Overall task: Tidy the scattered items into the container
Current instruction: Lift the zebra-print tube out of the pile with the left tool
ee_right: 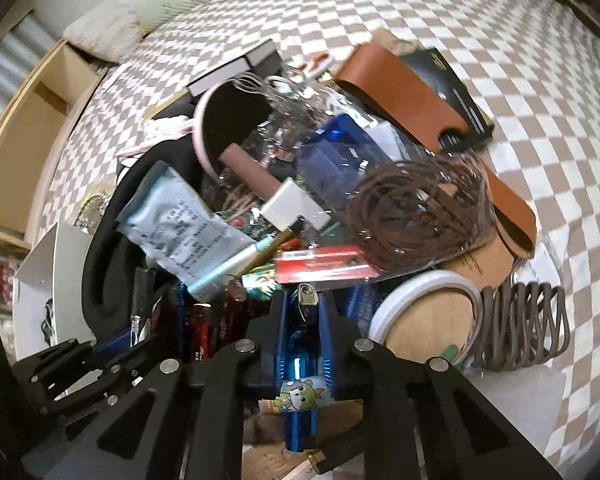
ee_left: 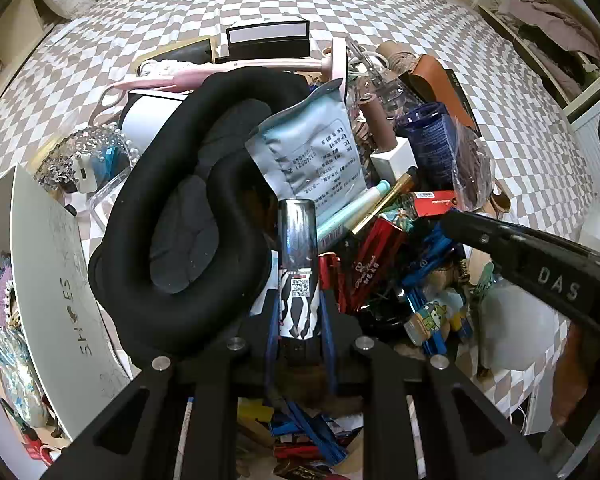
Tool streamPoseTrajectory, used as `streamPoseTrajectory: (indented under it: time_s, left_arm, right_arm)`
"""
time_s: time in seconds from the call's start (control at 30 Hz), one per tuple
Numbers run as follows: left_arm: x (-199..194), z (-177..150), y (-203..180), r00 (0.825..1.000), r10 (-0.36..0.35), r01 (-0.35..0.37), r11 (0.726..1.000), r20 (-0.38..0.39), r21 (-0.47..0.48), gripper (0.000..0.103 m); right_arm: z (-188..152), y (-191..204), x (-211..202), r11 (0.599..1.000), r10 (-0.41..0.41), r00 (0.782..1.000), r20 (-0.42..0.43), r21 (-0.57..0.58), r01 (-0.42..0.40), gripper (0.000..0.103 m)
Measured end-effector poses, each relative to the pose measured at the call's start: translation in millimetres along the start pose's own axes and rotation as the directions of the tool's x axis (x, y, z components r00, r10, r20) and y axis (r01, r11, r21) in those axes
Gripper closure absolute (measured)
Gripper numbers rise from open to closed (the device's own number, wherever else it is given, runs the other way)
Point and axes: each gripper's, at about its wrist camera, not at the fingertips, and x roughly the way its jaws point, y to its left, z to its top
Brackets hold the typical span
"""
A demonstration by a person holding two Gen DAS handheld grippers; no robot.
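The checkered bedsheet [ee_left: 380, 4] filled the upper part of both views, and a big heap of small items lay on it in the middle of the frame. Whether this heap sat inside a container I could not tell; only a white lid printed "SHOES" [ee_left: 56, 292] stood at the lower left of the left view.

The largest piece in the heap was a black padded ring [ee_left: 148, 280], left of centre; it looked soft and light, and one could pinch it anywhere on the roll. A silver-blue foil pouch [ee_left: 312, 148] lay above the centre, thin and probably slippery, so its edge seemed the best place to take hold. A clear bag with coiled brown cord [ee_right: 412, 216], right of centre in the right view, looked limp and crinkly.

The left gripper [ee_left: 298, 304] was clenched on a slim tube with a black-and-white printed label [ee_left: 298, 264], stiff and light, held at its lower end. The right gripper [ee_right: 303, 316] was closed on a shiny blue wrapped item [ee_right: 300, 364], with a small brass padlock [ee_right: 307, 295] just at its tips.
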Motion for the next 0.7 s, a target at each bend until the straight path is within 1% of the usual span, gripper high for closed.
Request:
streamPoseTrajectory:
  time_s: [0.07,0.2,0.37,0.43,0.5,0.7]
  left_arm:
    - [1,0,-1,1.000,0.002,-0.002,1.000,-0.002,0.001,0.084]
    - [3,-2,-1,1.000,0.010,-0.010,1.000,-0.007,0.005,0.084]
    - [7,-2,-1,1.000,0.011,-0.010,1.000,-0.017,0.005,0.084]
    - [8,-1,-1,1.000,0.014,-0.014,1.000,-0.020,0.005,0.084]
    - [7,-1,-1,1.000,0.017,-0.017,1.000,-0.015,0.003,0.084]
    - [-2,-1,0,1.000,0.018,-0.018,1.000,0.010,-0.015,0.084]
  right_arm:
    - [-2,4,8,1.000,0.028,0.999,-0.037,-0.007,-0.028,0.086]
    - [-5,20,23,0.999,-0.012,0.998,-0.065,-0.046,0.009,0.086]
    - [-1,27,28,0.997,-0.041,0.998,-0.055,-0.065,0.037,0.087]
    - [0,27,27,0.997,-0.048,0.997,-0.057,-0.069,0.044,0.090]
    - [0,25,25,0.997,-0.039,0.998,-0.058,-0.063,0.035,0.090]
    - [-2,26,10,0.997,-0.028,0.999,-0.020,-0.071,0.027,0.091]
